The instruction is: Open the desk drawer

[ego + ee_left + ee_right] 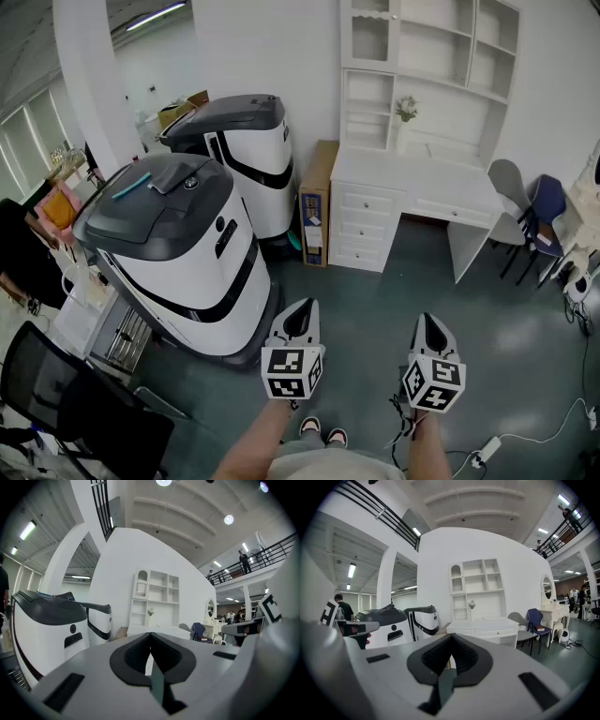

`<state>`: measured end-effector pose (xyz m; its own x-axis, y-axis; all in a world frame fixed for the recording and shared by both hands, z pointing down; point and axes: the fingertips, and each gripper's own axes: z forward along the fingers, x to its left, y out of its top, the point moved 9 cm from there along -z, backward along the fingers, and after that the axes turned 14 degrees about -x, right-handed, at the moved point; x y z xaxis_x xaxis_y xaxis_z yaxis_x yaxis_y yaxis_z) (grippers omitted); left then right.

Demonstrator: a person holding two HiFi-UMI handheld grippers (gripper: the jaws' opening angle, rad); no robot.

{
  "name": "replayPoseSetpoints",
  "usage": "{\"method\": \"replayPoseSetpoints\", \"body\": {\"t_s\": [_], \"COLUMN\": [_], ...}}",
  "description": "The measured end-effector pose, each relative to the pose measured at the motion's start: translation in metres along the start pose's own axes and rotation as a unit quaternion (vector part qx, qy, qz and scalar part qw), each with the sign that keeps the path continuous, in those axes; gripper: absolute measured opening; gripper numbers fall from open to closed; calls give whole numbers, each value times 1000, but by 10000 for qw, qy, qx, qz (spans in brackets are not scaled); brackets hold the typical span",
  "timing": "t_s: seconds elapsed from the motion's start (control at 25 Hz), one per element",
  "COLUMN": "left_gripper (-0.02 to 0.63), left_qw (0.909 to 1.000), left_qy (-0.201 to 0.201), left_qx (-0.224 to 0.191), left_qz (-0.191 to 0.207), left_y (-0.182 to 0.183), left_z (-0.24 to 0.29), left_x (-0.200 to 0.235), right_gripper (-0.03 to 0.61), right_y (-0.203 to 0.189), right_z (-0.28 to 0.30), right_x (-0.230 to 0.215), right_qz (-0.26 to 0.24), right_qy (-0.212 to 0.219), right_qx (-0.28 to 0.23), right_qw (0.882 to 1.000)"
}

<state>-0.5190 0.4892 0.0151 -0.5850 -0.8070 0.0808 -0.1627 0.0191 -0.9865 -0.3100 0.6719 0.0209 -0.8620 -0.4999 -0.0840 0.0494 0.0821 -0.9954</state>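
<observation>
With left gripper (301, 311) and right gripper (428, 322) clenched empty, well apart from the desk (412, 178), you risk bumping the drawer (363, 198) instead of gripping it.

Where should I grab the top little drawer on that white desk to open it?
Probably the middle of its flat front panel, where a pull would sit; any knob is too small to see. Come straight from the front: the white wooden desk backs onto the wall, and a brown cardboard box stands against its left side.
</observation>
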Motion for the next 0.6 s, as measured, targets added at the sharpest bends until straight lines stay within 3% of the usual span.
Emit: {"method": "replayPoseSetpoints", "body": {"t_s": [0.6], "left_gripper": [18], "left_qw": [9999], "left_qy": [-19], "left_qx": [140], "left_qz": [-15], "left_y": [-13], "left_z": [26], "left_x": [2], "right_gripper": [8], "right_y": [-16], "right_z": [20], "right_x": [-11], "right_qz": [255], "right_qy": [-96], "right_qx": [134], "right_qw": [9995]}}
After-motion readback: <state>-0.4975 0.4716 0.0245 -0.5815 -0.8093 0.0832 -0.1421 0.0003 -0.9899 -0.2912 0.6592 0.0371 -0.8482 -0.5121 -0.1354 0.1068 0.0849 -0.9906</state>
